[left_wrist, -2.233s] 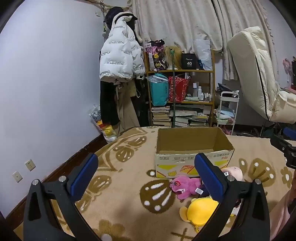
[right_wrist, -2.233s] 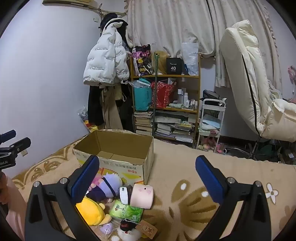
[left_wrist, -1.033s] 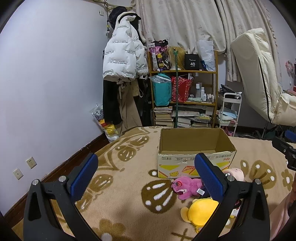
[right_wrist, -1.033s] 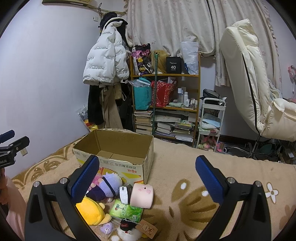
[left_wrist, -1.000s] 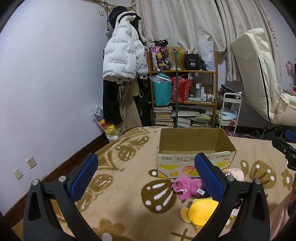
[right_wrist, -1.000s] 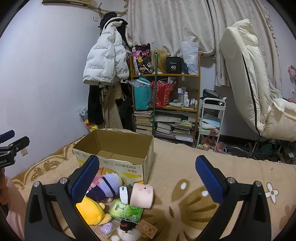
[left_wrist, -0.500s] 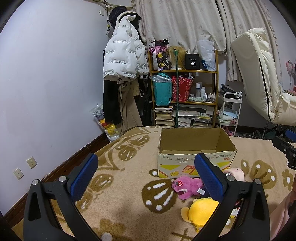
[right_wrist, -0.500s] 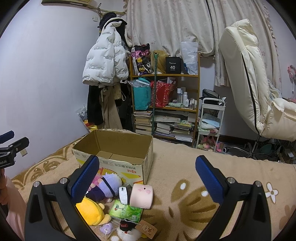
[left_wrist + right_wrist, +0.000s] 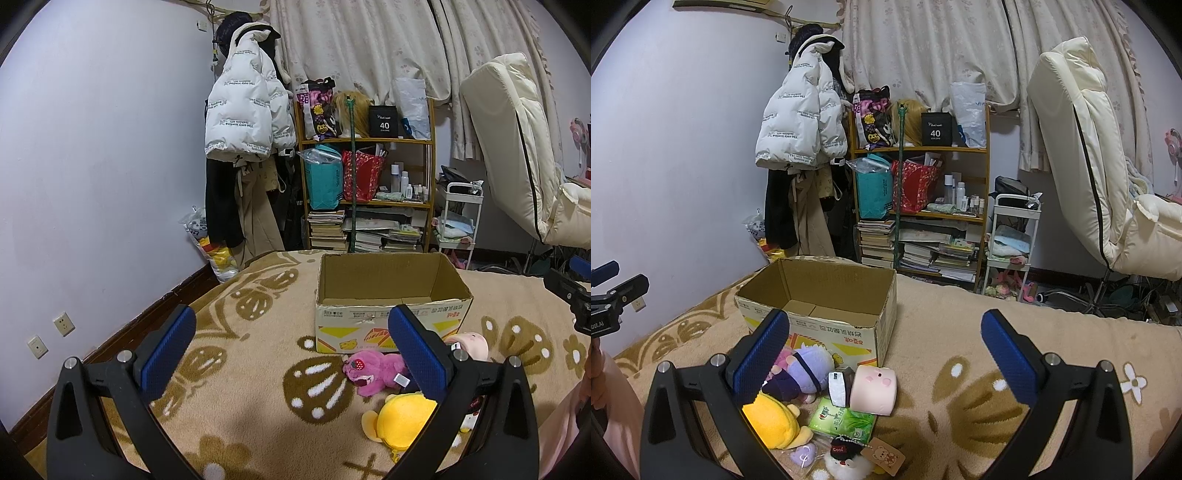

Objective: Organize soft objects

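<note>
An open, empty cardboard box point(image 9: 391, 314) point(image 9: 827, 310) stands on a tan patterned blanket point(image 9: 258, 332). Soft toys lie in front of it: a magenta plush point(image 9: 373, 369), a yellow plush point(image 9: 402, 415) point(image 9: 772, 417), a purple-haired doll point(image 9: 801, 373), a pink roll-shaped plush point(image 9: 873, 384) point(image 9: 472, 341), a green packet point(image 9: 842, 419) and a small white "Cool" plush point(image 9: 846, 456). My left gripper point(image 9: 291, 350) is open and empty, above the blanket left of the toys. My right gripper point(image 9: 884, 350) is open and empty, above the toys' right side.
A shelf point(image 9: 923, 206) with books and bags, a hanging white jacket point(image 9: 243, 110), a white cart point(image 9: 1012, 236) and a cream recliner point(image 9: 1093, 166) stand behind the bed. The blanket's left edge drops to the wall point(image 9: 92, 203).
The left view has pulled back slightly and tilted up since 2.2 s ago. The right view is almost unchanged. Both grippers stay open.
</note>
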A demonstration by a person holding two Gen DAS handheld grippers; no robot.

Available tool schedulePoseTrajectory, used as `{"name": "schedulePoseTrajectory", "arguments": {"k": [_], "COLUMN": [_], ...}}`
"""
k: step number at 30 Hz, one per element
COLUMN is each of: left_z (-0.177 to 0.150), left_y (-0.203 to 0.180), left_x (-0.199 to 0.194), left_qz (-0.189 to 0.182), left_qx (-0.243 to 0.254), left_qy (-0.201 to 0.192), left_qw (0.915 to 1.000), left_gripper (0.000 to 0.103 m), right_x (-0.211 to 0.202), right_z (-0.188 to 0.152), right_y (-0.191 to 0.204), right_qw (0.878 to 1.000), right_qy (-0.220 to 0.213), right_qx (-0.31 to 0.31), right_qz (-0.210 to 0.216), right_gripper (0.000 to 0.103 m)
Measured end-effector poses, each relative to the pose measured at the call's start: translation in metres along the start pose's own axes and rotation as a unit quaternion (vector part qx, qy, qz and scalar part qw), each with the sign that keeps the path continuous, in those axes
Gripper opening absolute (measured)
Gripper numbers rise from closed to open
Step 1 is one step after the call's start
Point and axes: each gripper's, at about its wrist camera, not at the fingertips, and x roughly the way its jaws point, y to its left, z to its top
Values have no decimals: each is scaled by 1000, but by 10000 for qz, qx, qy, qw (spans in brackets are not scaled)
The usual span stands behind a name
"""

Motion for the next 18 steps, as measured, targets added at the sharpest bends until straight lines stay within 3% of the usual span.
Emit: {"name": "schedulePoseTrajectory", "arguments": {"k": [18], "left_z": [-5], "left_y": [-1], "left_x": [5], "left_qz": [-1], "left_qx": [22], "left_qy": [79], "left_qw": [10000], "left_gripper": [103], "right_x": [0], "right_z": [1], "right_y": [0], "right_qw": [10000], "right_qy": [-1], "right_qx": [10], "right_qz": [-45], "right_gripper": [103]}}
